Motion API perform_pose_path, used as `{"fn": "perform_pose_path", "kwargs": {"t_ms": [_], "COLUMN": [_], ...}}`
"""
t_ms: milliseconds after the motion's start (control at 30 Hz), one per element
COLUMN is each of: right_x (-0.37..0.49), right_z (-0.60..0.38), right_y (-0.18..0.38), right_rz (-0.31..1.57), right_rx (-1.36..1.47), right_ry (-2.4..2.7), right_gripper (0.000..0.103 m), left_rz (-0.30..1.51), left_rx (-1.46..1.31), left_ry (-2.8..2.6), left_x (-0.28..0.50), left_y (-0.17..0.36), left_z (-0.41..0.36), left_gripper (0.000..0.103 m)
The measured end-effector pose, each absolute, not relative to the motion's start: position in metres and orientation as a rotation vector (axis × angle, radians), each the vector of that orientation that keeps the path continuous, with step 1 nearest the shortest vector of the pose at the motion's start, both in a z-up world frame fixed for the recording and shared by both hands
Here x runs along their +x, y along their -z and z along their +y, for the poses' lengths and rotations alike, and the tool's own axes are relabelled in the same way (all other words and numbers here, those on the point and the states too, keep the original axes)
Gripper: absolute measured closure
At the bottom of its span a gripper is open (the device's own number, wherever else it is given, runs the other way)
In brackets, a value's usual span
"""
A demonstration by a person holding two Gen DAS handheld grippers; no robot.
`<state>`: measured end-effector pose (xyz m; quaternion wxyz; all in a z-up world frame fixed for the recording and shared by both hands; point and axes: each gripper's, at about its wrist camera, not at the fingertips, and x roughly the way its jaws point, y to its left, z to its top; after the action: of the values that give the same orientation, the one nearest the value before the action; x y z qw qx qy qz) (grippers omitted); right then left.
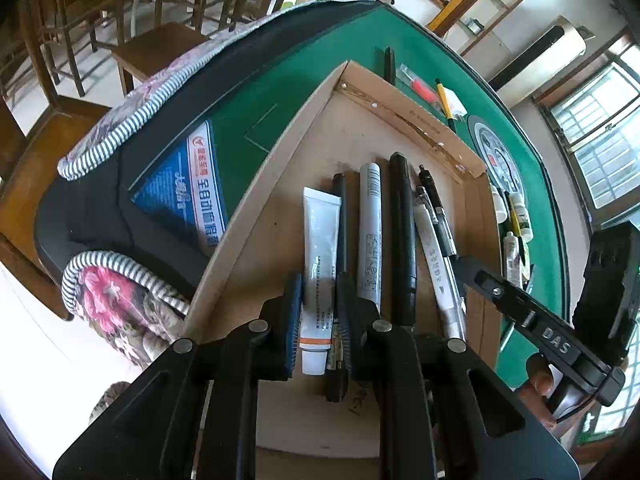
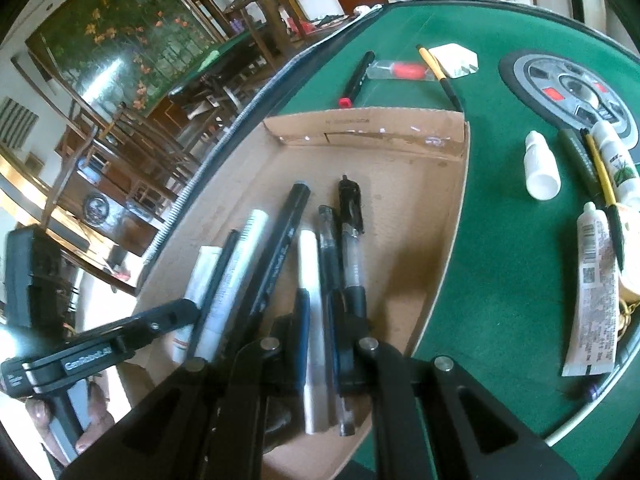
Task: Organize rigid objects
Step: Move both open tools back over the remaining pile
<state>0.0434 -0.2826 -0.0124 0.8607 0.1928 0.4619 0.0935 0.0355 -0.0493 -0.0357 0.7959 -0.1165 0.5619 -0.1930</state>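
Note:
A shallow cardboard tray [image 1: 360, 128] lies on the green felt table, holding a row of pens and markers side by side. My left gripper [image 1: 318, 320] points down at the row's left end. A white tube [image 1: 320, 232] lies flat between its fingers, which stand a little apart from it, open. To its right lie a thin black pen [image 1: 341, 216], a silver marker [image 1: 370, 232] and a black marker [image 1: 402, 232]. My right gripper [image 2: 320, 320] is shut on a white pen [image 2: 309, 256] in the same tray [image 2: 400, 184]. Clear gel pens [image 2: 352, 240] lie beside it.
Outside the tray lie a black pen with a red end [image 2: 356, 76], a red item in a clear pack [image 2: 404, 69], a yellow-black pencil [image 2: 438, 76], a white dropper bottle [image 2: 540, 168] and another tube [image 2: 592, 292]. A round dial [image 2: 572, 92] sits mid-table. Flowered cloth [image 1: 120, 300] edges the table.

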Motion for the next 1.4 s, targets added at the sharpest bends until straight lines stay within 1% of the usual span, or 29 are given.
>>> {"fn": "perform_pose_path", "kwargs": {"t_ms": [33, 67, 100, 133, 167, 200, 333, 433, 600, 833, 967, 1200, 1400], "right_x": [0.041, 0.037, 0.034, 0.031, 0.027, 0.022, 0.005, -0.010, -0.040, -0.070, -0.083, -0.094, -0.100], "right_z": [-0.284, -0.285, -0.286, -0.288, -0.289, -0.290, -0.300, -0.312, -0.351, -0.403, -0.430, -0.449, -0.463], "right_y": [0.010, 0.006, 0.003, 0.001, -0.002, -0.005, -0.009, -0.009, -0.011, -0.008, 0.000, 0.010, 0.016], "right_rz": [0.957, 0.942, 0.930, 0.918, 0.905, 0.894, 0.875, 0.862, 0.821, 0.787, 0.781, 0.778, 0.786], "right_rx": [0.416, 0.421, 0.427, 0.437, 0.451, 0.463, 0.501, 0.539, 0.609, 0.690, 0.749, 0.802, 0.830], "right_ry": [-0.213, -0.229, -0.241, -0.253, -0.269, -0.283, -0.309, -0.327, -0.268, -0.149, -0.103, -0.060, -0.024], "right_gripper": [0.095, 0.094, 0.089, 0.080, 0.076, 0.071, 0.070, 0.070, 0.070, 0.070, 0.068, 0.067, 0.067], "left_rz": [1.203, 1.193, 1.178, 1.163, 1.139, 1.108, 1.015, 0.954, 0.948, 1.023, 1.066, 1.123, 1.125], "left_rx": [-0.258, -0.274, -0.299, -0.320, -0.336, -0.340, -0.337, -0.289, -0.180, -0.048, 0.023, 0.099, 0.169], "left_ry": [0.421, 0.432, 0.446, 0.445, 0.432, 0.417, 0.432, 0.500, 0.655, 0.779, 0.813, 0.841, 0.851], "left_x": [0.035, 0.033, 0.031, 0.029, 0.026, 0.022, 0.005, -0.014, -0.042, -0.068, -0.079, -0.087, -0.084], "left_y": [0.034, 0.032, 0.029, 0.026, 0.021, 0.015, -0.008, -0.028, -0.039, -0.022, -0.008, 0.014, 0.025], "left_z": [-0.049, -0.048, -0.047, -0.045, -0.043, -0.042, -0.051, -0.074, -0.134, -0.206, -0.239, -0.272, -0.294], "left_gripper": [0.081, 0.073, 0.065, 0.062, 0.056, 0.054, 0.054, 0.054, 0.054, 0.054, 0.054, 0.054, 0.054]}}
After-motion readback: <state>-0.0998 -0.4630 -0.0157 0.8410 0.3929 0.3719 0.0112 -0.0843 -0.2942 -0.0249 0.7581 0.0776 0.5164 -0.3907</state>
